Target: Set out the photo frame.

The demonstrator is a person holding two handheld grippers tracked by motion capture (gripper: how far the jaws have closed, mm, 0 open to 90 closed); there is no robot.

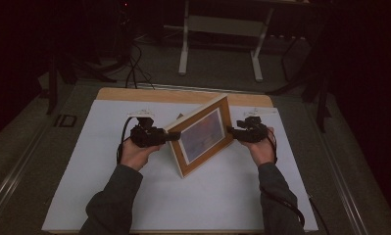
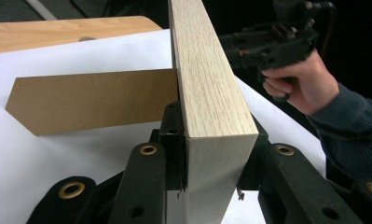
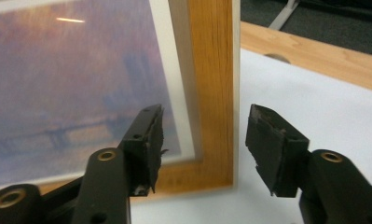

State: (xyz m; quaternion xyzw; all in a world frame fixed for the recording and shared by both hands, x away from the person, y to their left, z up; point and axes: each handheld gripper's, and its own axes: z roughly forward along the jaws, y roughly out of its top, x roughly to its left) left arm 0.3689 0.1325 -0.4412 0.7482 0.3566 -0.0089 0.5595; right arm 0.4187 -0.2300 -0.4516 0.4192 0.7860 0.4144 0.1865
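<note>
Picture frame (image 1: 203, 134) stands tilted at the middle of the desk (image 1: 109, 196), its brown stand leg (image 2: 90, 100) out behind. Left hand-held gripper (image 1: 151, 136) pinches its edge (pale wood); right hand-held gripper (image 1: 239, 132) is spread around the opposite edge, pads clear.

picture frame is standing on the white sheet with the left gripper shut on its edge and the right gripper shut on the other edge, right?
Not quite: the right gripper is open. The right gripper view shows its pads apart, off the picture frame. The left gripper is shut on the frame's edge, and the frame stands on the white sheet.
</note>
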